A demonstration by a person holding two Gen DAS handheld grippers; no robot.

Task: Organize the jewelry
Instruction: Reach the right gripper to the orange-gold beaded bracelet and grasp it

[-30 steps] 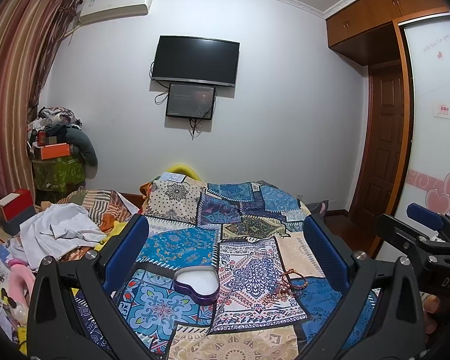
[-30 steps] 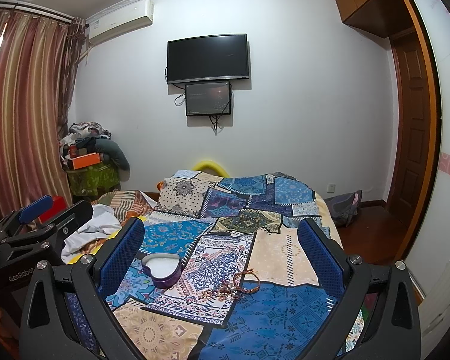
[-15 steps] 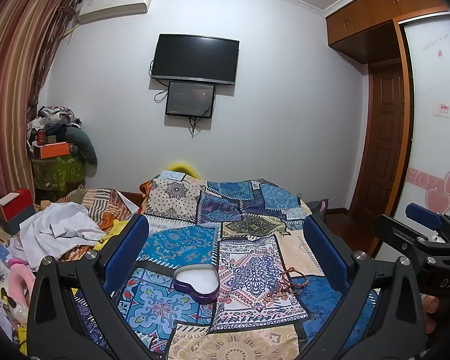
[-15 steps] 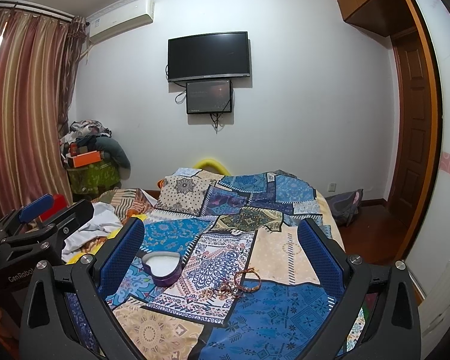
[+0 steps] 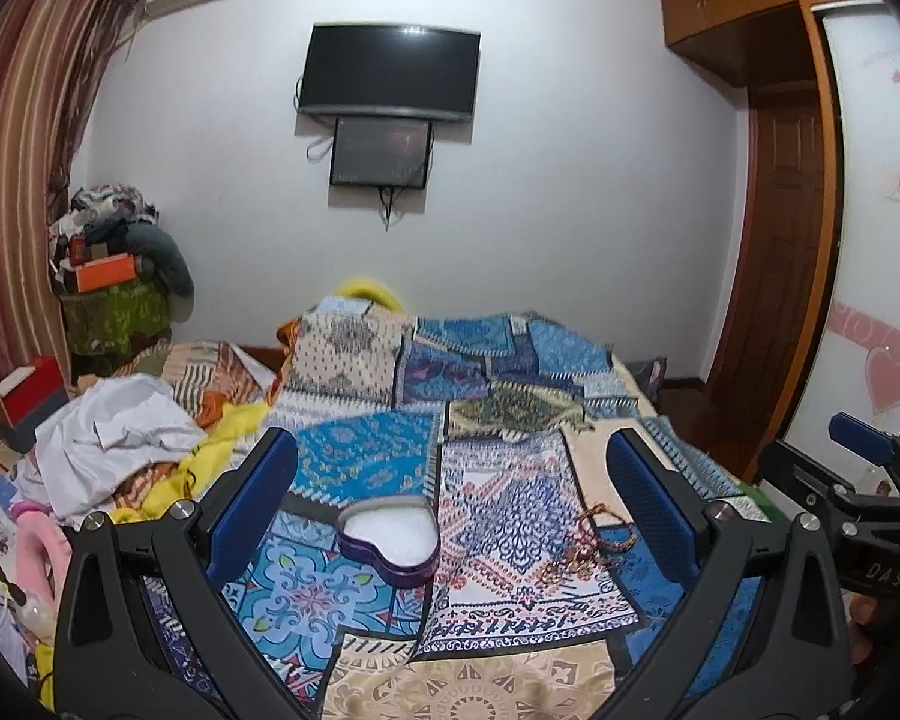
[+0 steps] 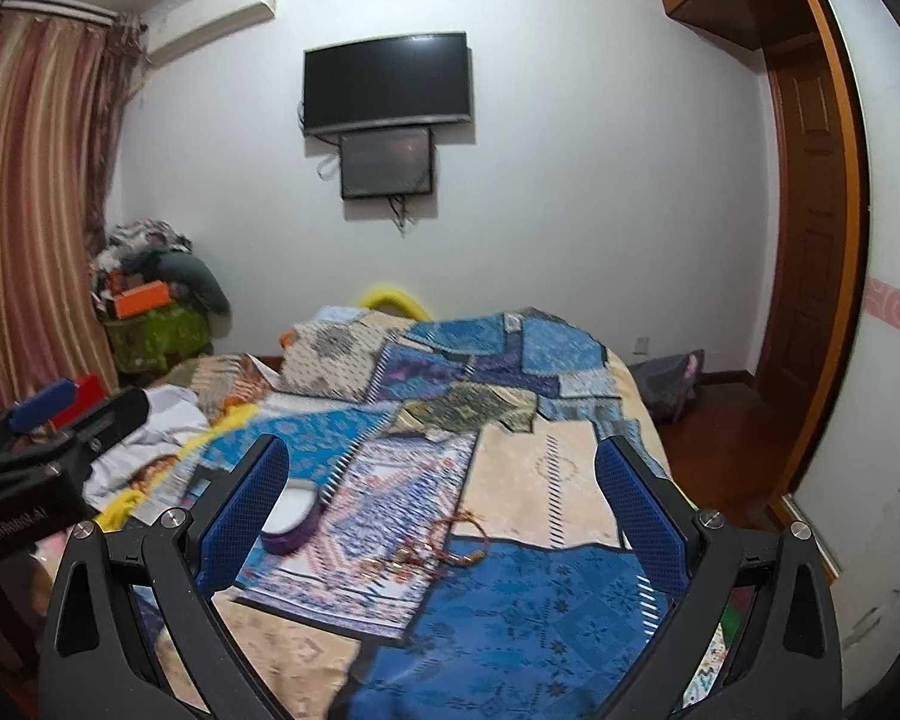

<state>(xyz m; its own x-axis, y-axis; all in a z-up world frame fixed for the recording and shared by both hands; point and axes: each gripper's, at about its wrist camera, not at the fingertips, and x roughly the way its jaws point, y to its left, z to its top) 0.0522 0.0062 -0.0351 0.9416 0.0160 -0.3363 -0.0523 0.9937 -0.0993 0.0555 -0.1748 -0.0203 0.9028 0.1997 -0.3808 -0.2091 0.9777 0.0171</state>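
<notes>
Two tools [image 5: 450,516] [image 6: 441,510] spread wide, jewelry [image 5: 582,546] beside heart box [image 5: 390,540]

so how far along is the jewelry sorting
Barely started. Done: the purple heart-shaped box sits open on the bedspread, with nothing visible inside. In hand: nothing; the left gripper and right gripper are both open and empty above the bed. Left: the tangle of bracelets beside the box needs picking up and placing inside.
</notes>
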